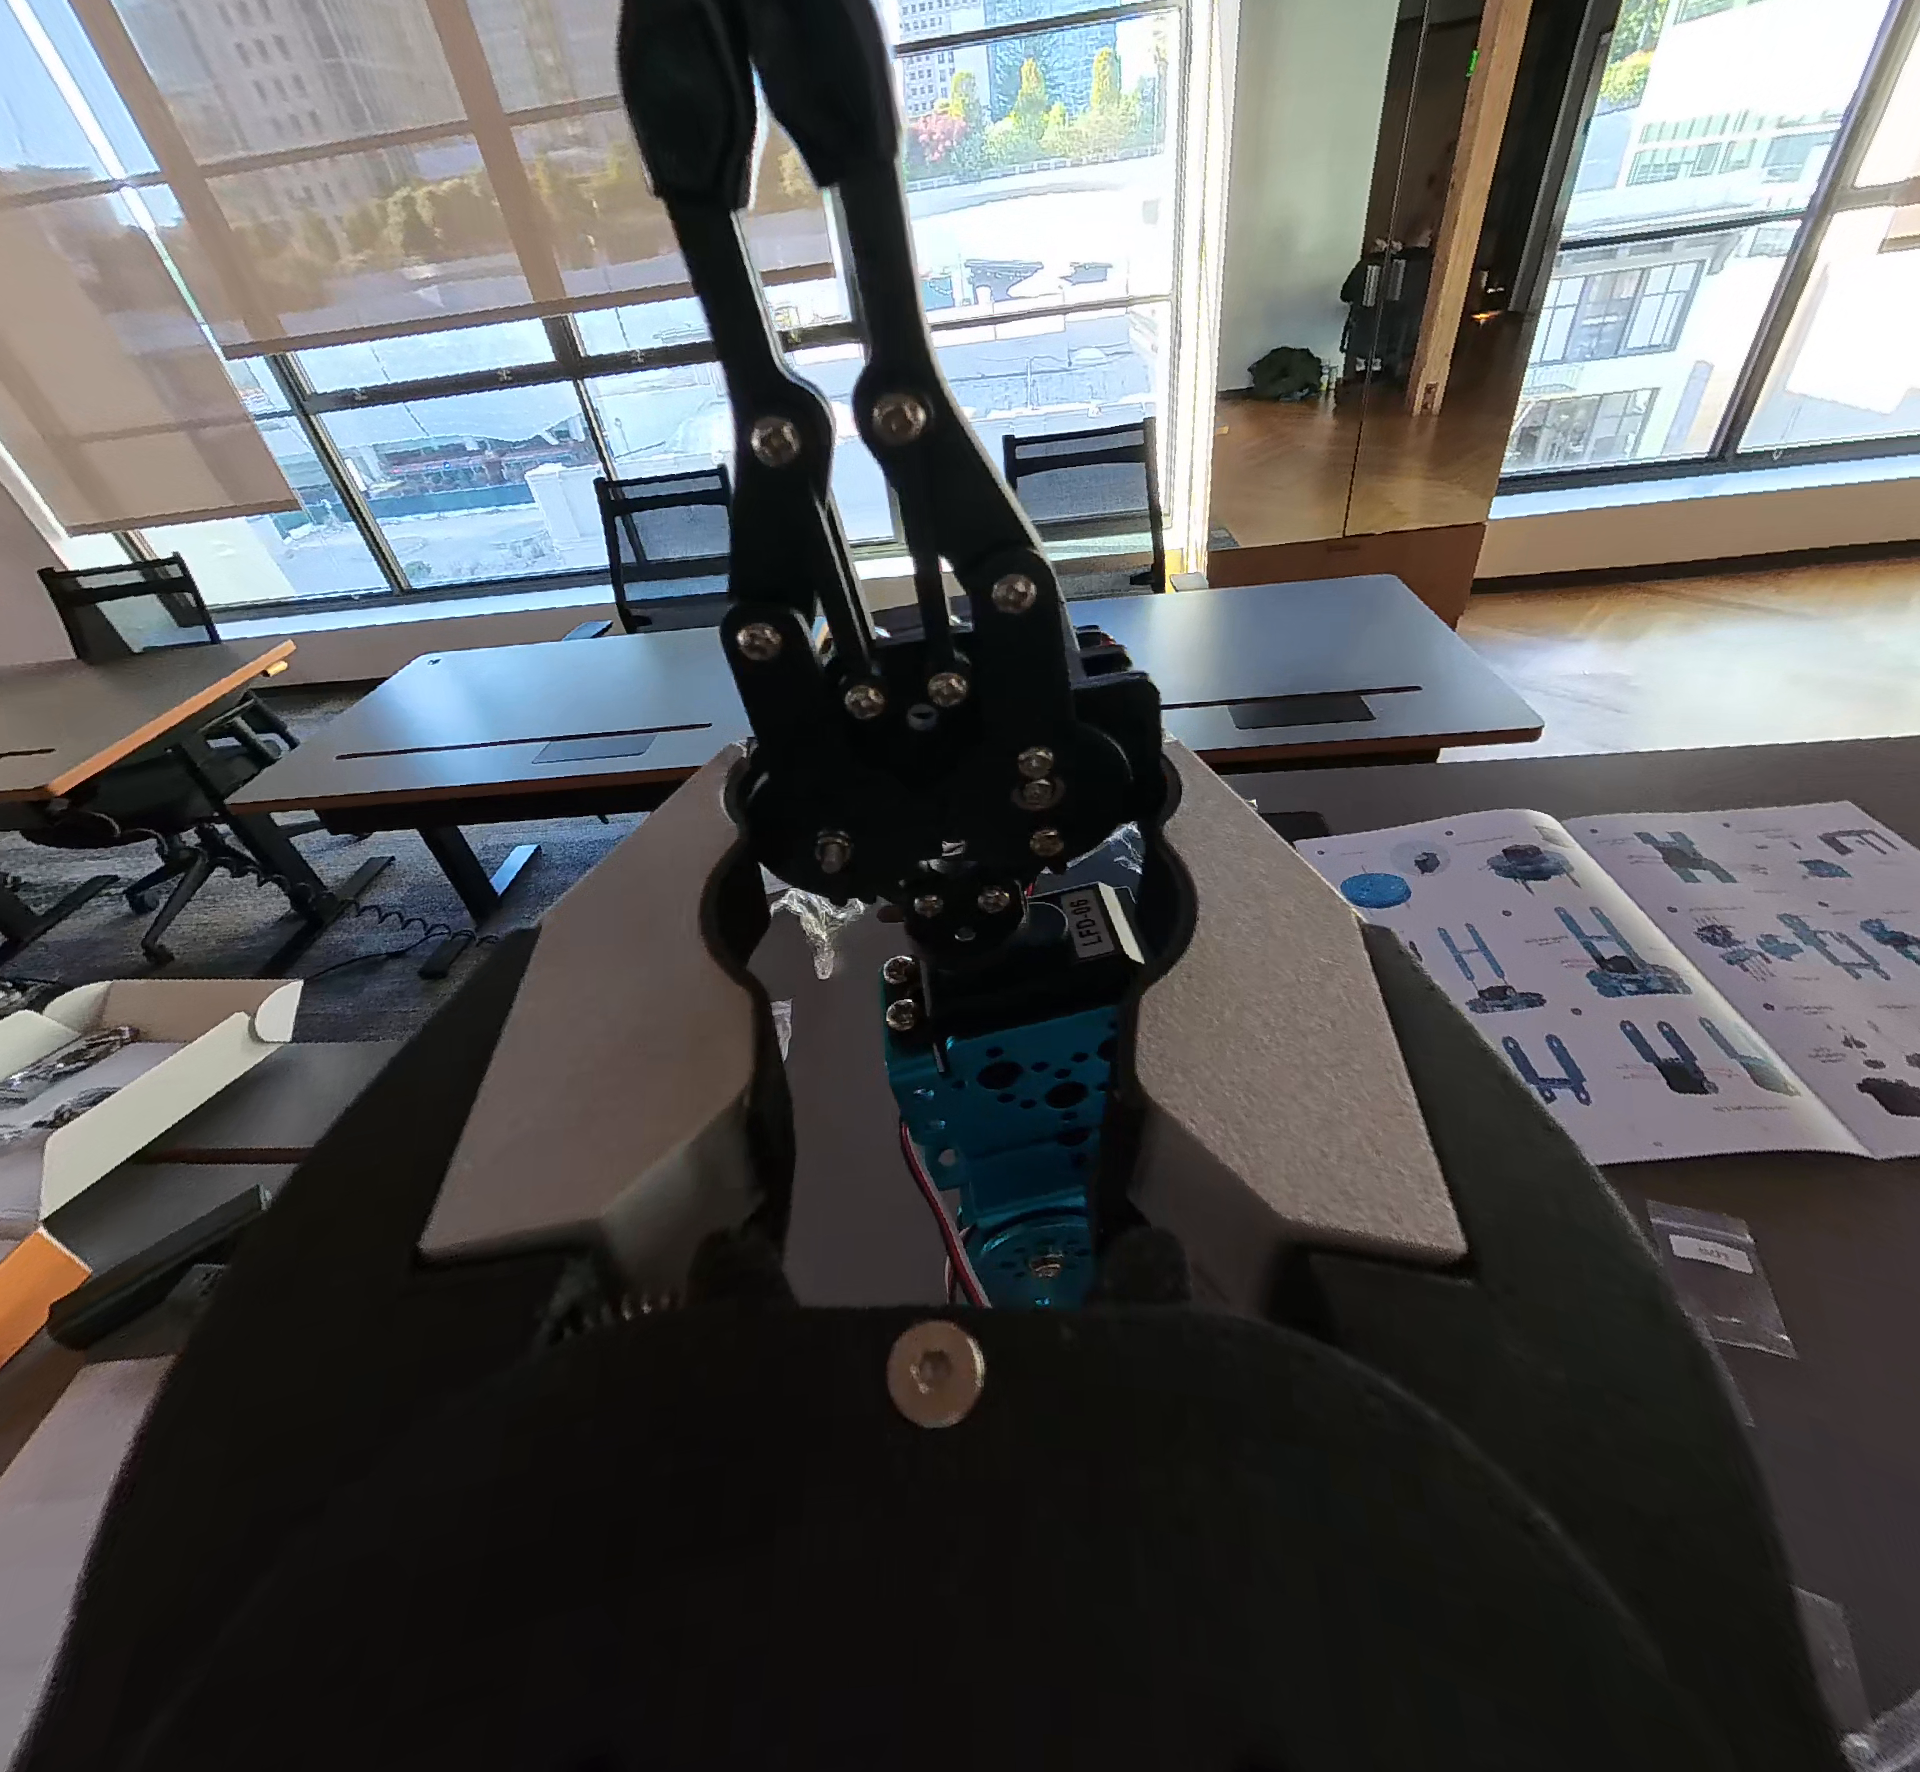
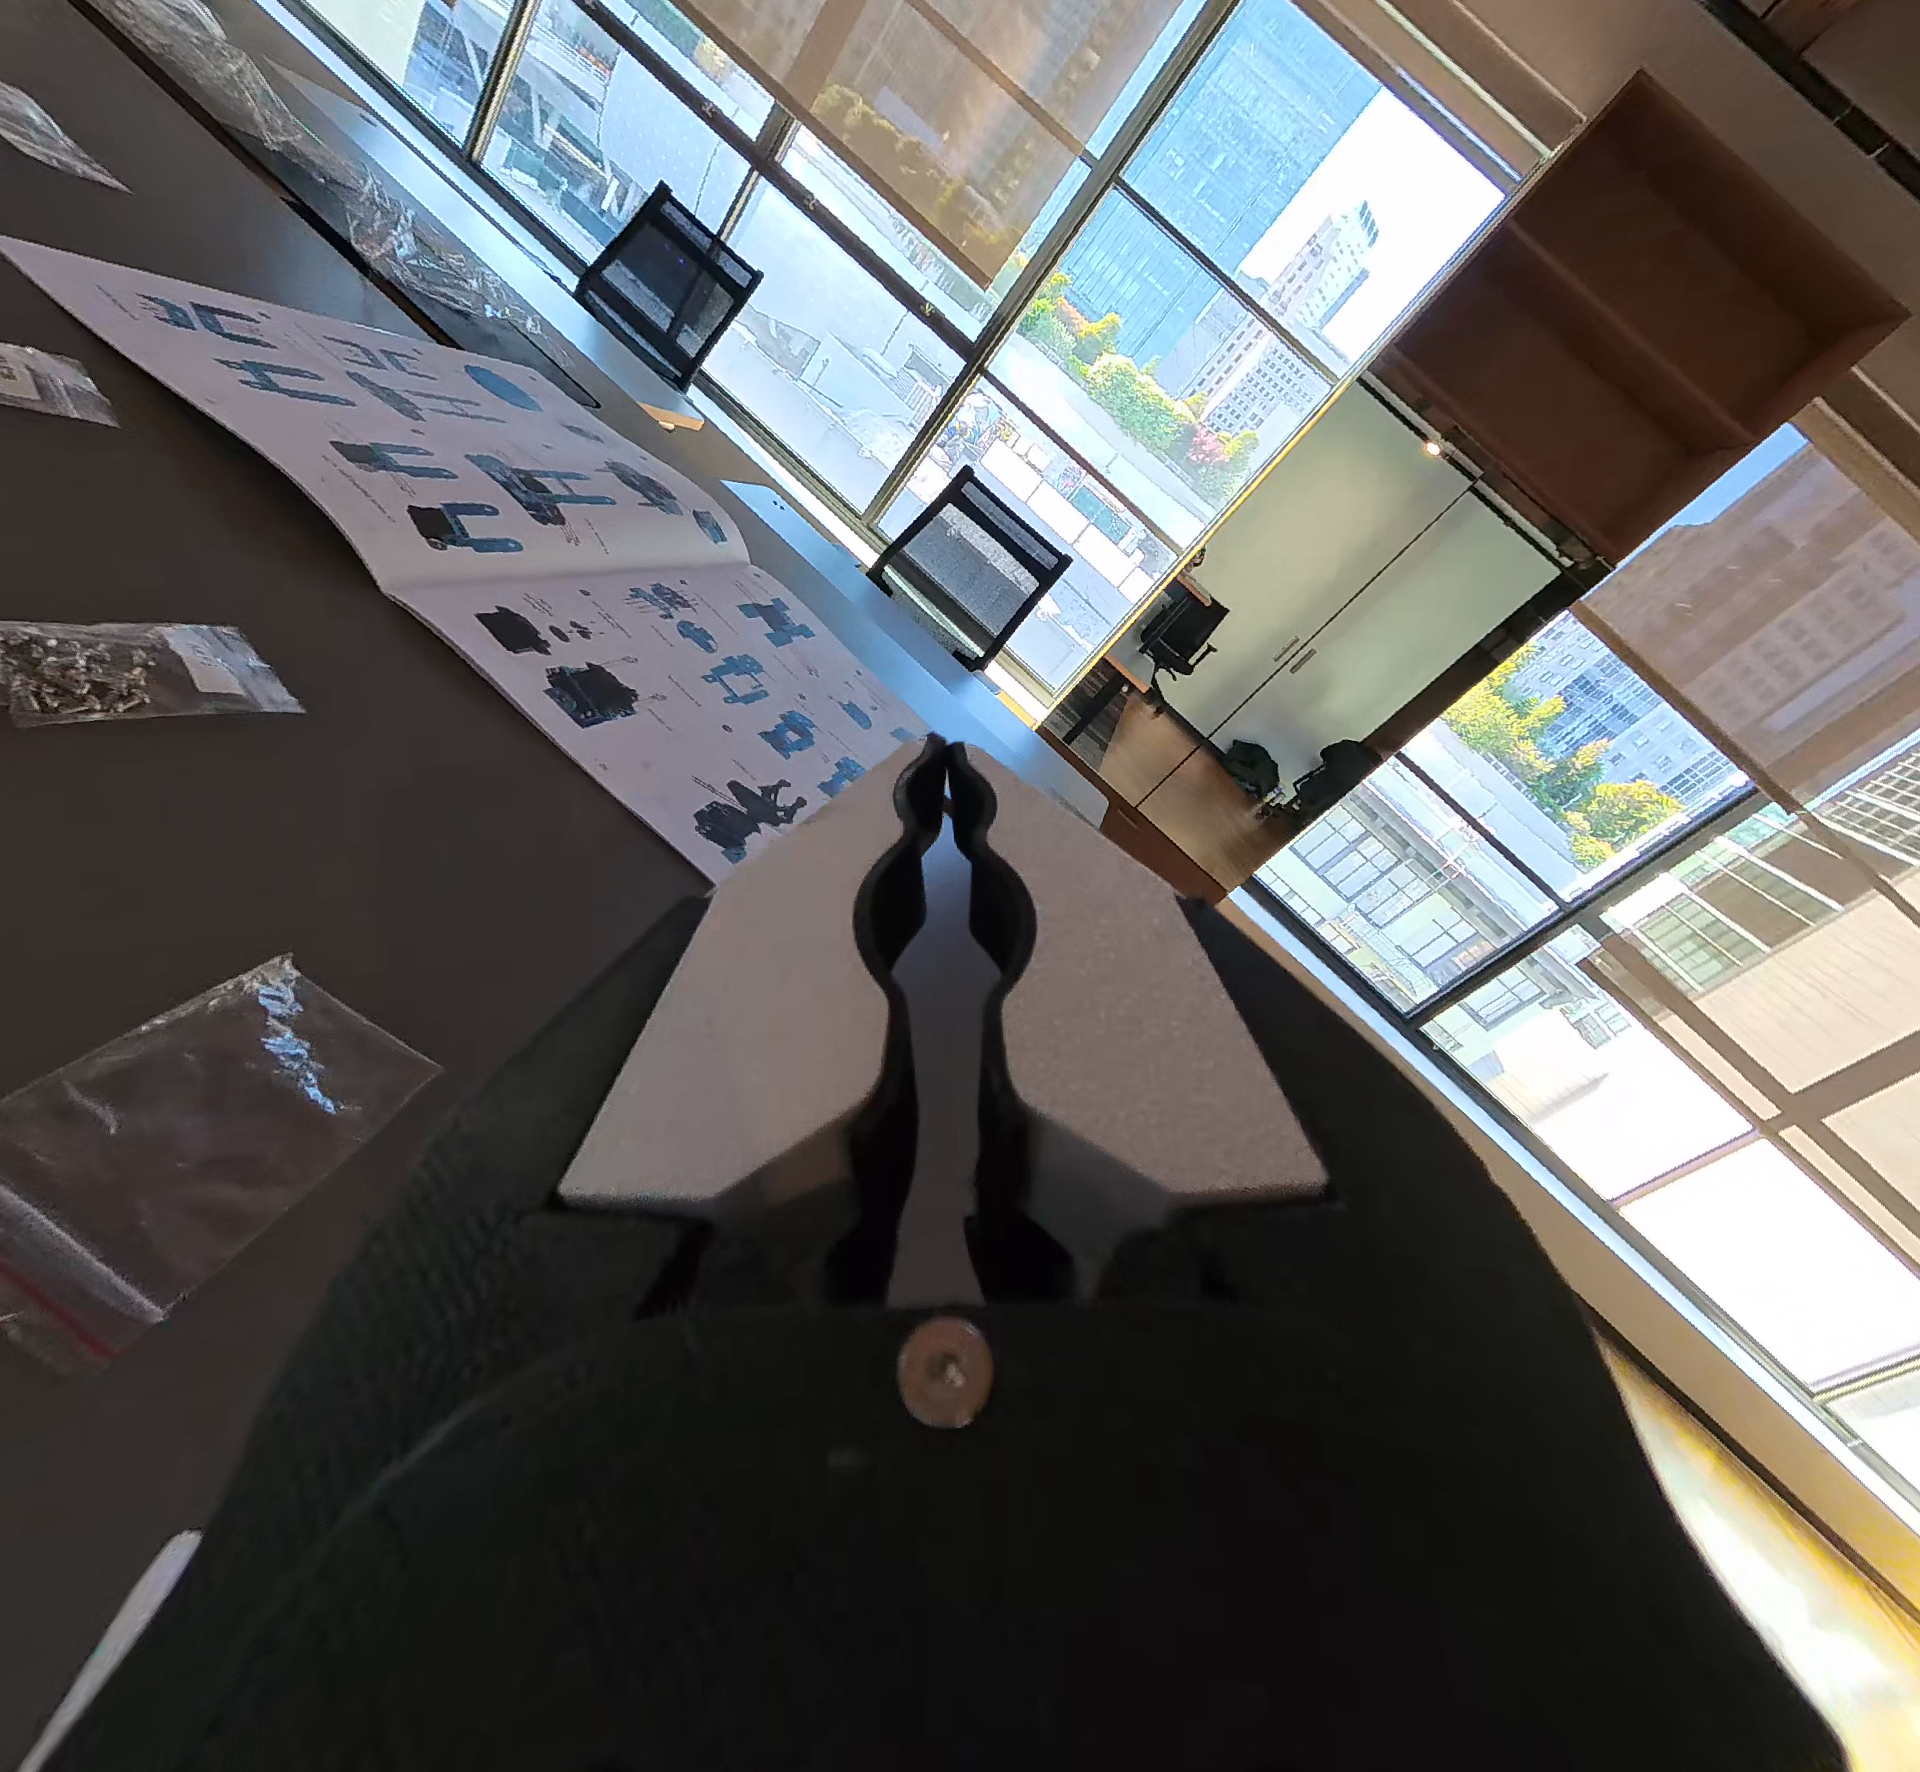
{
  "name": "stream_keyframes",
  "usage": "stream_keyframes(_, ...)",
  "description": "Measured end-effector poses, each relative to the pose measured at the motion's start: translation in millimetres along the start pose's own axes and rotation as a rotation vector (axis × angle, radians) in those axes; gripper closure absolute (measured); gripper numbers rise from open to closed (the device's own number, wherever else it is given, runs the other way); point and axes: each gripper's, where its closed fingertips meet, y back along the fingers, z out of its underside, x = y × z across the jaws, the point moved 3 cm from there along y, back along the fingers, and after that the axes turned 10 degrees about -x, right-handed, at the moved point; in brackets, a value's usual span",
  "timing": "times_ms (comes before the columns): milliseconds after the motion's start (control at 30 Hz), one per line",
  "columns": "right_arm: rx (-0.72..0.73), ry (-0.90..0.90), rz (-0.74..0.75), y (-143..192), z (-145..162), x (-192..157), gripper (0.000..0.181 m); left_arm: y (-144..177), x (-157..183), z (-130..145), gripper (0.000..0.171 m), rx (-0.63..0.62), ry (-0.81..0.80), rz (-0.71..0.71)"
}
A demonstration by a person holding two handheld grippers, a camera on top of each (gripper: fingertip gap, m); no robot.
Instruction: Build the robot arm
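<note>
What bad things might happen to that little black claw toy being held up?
The left gripper clamps the black claw assembly low, near its blue bracket, so the tall claw might tip or slip. The thin red and white wires run between the fingers and may get pinched.

Manual (image 1: pixel 1621 984) cut by right edge, claw assembly's blue base (image 1: pixel 997 1109) hidden between fingers (partly)

open manual (image 1: pixel 1621 974) | screw bag (image 2: pixel 135 668) | carton (image 1: pixel 135 1088) | desk (image 1: pixel 1299 673) | chairs (image 2: pixel 670 294)
</note>
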Motion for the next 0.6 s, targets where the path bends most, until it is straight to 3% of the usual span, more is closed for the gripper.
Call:
stream_keyframes(133, -0.016, -0.035, -0.023, -6.3, 8.1, -0.8, 0.181, 4.3, 1.7, 0.1, 0.101, 0.018, 0.019, 0.062)
stream_keyframes(200, -0.017, -0.073, -0.068, -11.2, 10.9, -4.5, 0.181, 13.4, 0.5, 3.9, 0.085, 0.031, 0.049, 0.114)
stream_keyframes(300, -0.004, -0.107, -0.153, -16.4, -13.8, -17.0, 0.174, 33.5, -7.1, 25.6, 0.079, 0.044, 0.062, 0.190)
stream_keyframes(367, 0.079, -0.084, -0.259, -22.4, -58.8, -39.2, 0.168, 40.4, -10.9, 49.6, 0.086, 0.032, 0.052, 0.264)
stream_keyframes(467, 0.233, -0.015, -0.449, -38.5, -153.5, -89.6, 0.153, 34.5, -24.3, 79.6, 0.086, 0.038, 0.033, 0.342)
stream_keyframes(600, 0.510, 0.194, -0.549, -52.4, -291.0, -160.7, 0.152, 25.3, -34.0, 80.1, 0.087, 0.102, 0.068, 0.563)
